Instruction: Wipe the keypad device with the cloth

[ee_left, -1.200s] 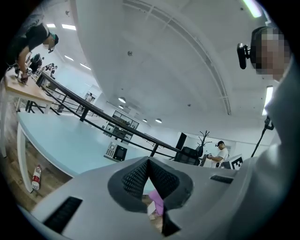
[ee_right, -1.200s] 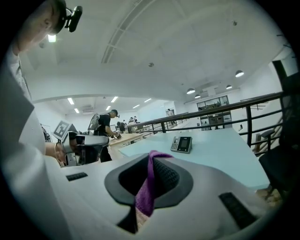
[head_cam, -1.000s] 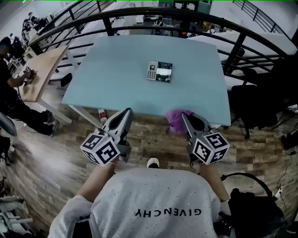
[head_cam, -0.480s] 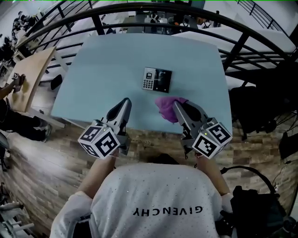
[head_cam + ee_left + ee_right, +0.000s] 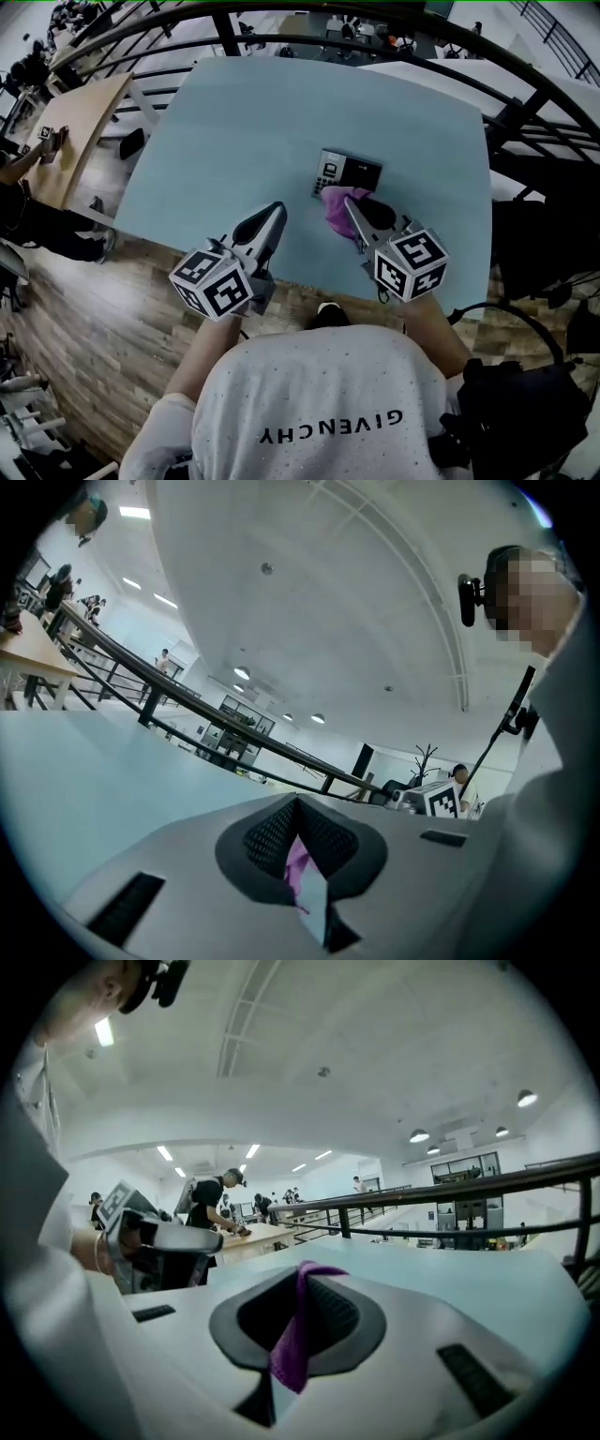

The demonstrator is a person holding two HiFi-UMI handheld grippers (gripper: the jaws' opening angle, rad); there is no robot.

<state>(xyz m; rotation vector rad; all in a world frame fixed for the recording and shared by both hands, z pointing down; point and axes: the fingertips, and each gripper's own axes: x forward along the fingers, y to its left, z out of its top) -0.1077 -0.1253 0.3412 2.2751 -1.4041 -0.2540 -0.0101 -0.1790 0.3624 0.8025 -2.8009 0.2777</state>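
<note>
Keypad device (image 5: pixel 347 172) lies flat on the table (image 5: pixel 234 122), a little right of centre and well in from every edge. Right gripper (image 5: pixel 351 208): jaws clamped on the purple cloth (image 5: pixel 339 202), a fold standing up between the pads. The cloth's free bunch lies at the device's near edge; contact uncertain. Left gripper (image 5: pixel 277 210): jaws drawn to a thin slit, nothing gripped, low near the table's near edge, well apart from the device.

Step in hand, as judged: laying cloth on device. Lower so the bunch, not the jaw tips, meets the face. Light pressure and short strokes; the device looks unanchored, so the left gripper may need to steady its left edge.
</note>
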